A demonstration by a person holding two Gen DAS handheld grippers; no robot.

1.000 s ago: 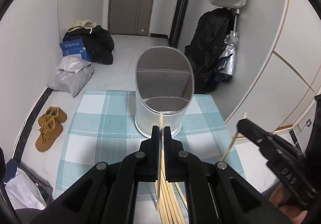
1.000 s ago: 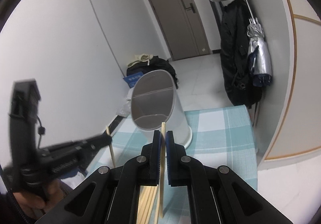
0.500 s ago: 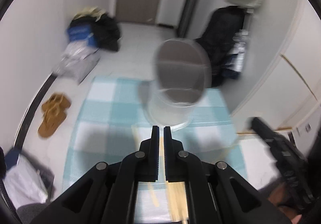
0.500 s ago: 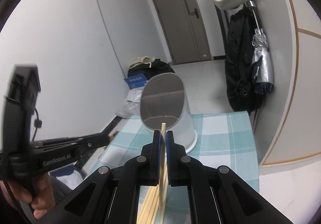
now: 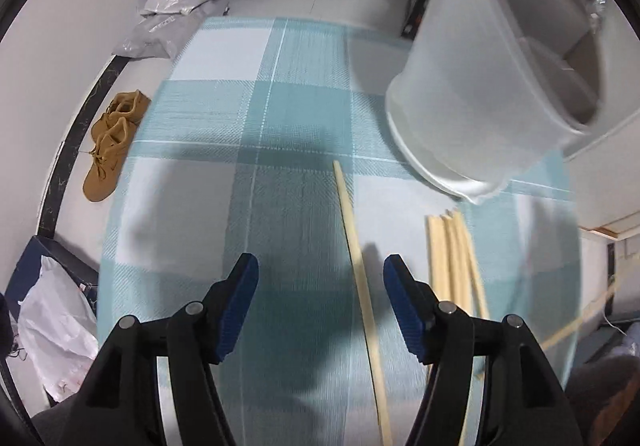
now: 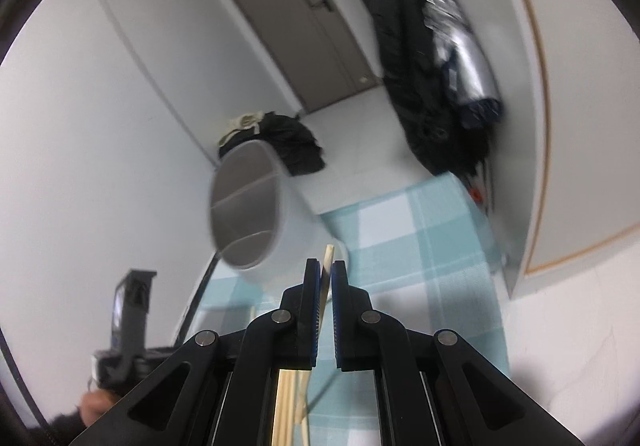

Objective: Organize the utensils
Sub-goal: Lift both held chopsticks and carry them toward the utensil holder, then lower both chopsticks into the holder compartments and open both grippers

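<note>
Chopsticks: one loose chopstick lies on the checked counter between the left gripper's wide-apart fingers, a bundle lower right. Right gripper pinches a single stick, likely bound for the white holder at centre-left.

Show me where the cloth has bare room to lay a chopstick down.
Bare cloth runs left of the single chopstick, to the edge nearest the brown shoes. Crowded on the right: the chopstick bundle below the white holder.
</note>
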